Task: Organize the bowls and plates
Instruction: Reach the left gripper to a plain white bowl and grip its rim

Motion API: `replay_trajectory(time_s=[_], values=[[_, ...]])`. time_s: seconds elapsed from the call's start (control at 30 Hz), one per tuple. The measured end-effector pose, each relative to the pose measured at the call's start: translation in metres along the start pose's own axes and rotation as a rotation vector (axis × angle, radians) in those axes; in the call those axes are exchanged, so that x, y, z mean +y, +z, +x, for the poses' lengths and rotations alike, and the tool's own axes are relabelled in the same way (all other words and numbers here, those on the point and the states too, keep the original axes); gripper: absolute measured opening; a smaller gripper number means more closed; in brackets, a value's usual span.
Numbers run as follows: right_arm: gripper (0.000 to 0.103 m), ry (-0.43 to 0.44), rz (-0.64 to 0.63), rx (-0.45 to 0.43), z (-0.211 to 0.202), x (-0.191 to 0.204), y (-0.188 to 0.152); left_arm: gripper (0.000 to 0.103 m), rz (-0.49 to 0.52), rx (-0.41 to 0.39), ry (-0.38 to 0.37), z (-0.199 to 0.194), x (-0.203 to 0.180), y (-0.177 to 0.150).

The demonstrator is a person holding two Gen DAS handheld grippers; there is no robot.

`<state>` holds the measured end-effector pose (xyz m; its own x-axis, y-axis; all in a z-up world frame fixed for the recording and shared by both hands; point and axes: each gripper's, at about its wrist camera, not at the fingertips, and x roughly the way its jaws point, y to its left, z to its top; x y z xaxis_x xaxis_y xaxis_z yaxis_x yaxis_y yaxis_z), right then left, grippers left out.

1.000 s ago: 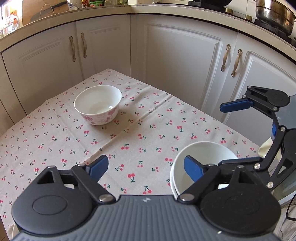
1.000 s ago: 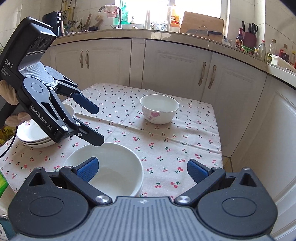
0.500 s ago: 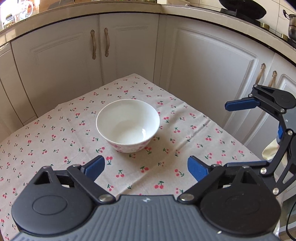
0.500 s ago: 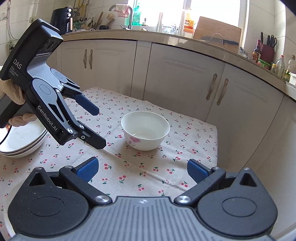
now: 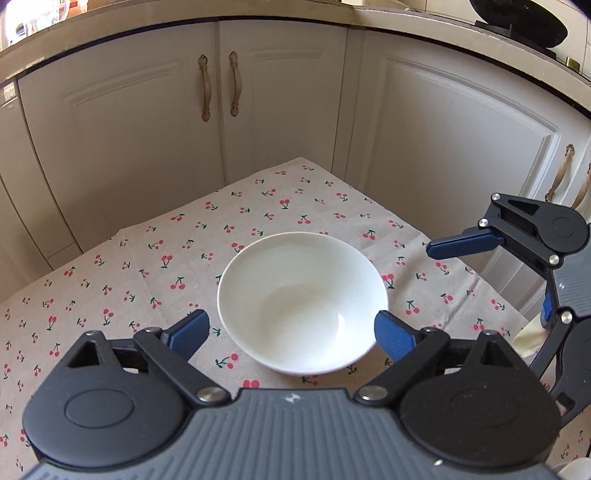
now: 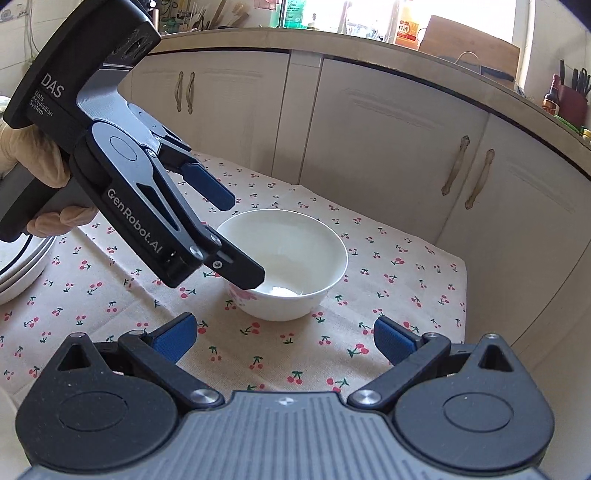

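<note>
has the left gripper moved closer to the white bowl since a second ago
Yes. The left gripper has advanced across the cherry tablecloth toward the cabinets; the white bowl now sits between its open fingers.

Cream cabinets (image 5: 277, 110) wrap the corner beneath a sunlit window (image 6: 369, 11).

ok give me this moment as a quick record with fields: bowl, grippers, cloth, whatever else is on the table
bowl: white bowl, empty, upright on the table, pink flowers on its outer wall
left gripper: jaws closing, a finger on each side of the bowl's near part, not gripping
right gripper: open, nothing between its fingers, short of the bowl
cloth: cherry-print tablecloth covering the table
other dishes: stacked plates at the left edge of the right wrist view
background: cream cabinets
</note>
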<state>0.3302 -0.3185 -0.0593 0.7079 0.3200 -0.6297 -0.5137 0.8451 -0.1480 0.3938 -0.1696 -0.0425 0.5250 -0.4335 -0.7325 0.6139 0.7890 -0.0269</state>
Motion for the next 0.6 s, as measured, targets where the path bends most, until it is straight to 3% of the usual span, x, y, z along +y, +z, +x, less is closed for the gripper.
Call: replay_trajectory(time_s=[0.6], values=[[0.092,0.068,-0.023,-0.009,0.043,-0.003,0.015,0.080,-0.007,0.010,-0.040,0.019,0.011,0.012]])
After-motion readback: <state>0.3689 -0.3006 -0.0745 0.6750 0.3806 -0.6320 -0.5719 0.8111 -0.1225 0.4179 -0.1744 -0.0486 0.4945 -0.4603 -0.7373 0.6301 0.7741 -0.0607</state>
